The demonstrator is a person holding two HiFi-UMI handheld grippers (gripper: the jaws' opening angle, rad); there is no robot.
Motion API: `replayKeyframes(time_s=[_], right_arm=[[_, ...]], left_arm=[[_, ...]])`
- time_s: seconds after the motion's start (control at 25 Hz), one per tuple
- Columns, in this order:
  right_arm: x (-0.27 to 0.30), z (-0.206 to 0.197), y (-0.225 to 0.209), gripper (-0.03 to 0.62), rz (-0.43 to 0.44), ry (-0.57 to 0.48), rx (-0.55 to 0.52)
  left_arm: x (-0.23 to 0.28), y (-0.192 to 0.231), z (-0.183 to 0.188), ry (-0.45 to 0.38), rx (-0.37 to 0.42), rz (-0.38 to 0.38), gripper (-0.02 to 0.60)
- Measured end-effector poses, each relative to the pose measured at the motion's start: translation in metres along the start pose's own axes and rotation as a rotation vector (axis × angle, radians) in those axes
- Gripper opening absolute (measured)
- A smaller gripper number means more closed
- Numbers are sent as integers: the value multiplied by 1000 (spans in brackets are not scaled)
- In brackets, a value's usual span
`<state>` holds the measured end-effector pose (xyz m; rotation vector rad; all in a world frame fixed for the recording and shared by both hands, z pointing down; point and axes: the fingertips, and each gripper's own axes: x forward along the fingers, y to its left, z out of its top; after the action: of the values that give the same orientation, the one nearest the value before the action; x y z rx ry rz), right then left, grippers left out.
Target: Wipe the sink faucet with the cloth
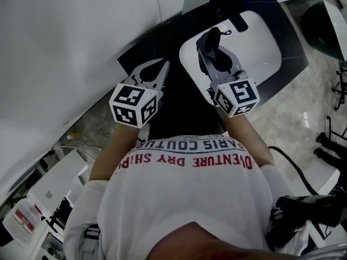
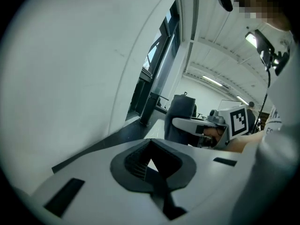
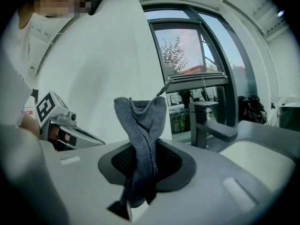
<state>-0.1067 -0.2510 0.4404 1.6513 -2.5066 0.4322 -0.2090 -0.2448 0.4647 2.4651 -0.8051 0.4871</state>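
1. head view: left gripper (image 1: 157, 72) over the dark counter (image 1: 173, 42), left of the white sink (image 1: 263, 50); right gripper (image 1: 211, 56) holds a grey cloth (image 1: 210, 37) above the basin, near the dark faucet (image 1: 225, 4).
2. left gripper view: jaws together, nothing between them.
3. right gripper view: jaws clamped on the cloth (image 3: 140, 135); faucet (image 3: 206, 121) beyond, at right.

The cloth (image 3: 140, 121) is grey and fuzzy, with little loops like a towel. The right gripper (image 3: 145, 170) and the left gripper (image 2: 152, 165) look like smooth, pale grey plastic that does not shine. Their inner pads (image 2: 136, 163) are dark and ribbed. The faucet (image 3: 208, 123) is dark and dull. The sink (image 1: 263, 50) is white, smooth and glossy. The counter (image 1: 162, 39) around it is dark and smooth. The floor (image 1: 293, 112) looks like speckled stone.
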Motion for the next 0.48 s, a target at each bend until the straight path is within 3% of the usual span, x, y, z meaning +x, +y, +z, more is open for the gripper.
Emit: replayKeyframes(time_s=[0.2, 0.4, 0.48], right_arm=[[-8, -12, 34, 71, -145, 5, 37], [11, 0, 33, 71, -290, 14, -45], [49, -2, 38, 71, -275, 5, -35]], left_arm=[[-11, 16, 8, 25, 72, -129, 2], [5, 29, 33, 8, 127, -297, 2], [2, 65, 40, 10, 140, -275, 2]])
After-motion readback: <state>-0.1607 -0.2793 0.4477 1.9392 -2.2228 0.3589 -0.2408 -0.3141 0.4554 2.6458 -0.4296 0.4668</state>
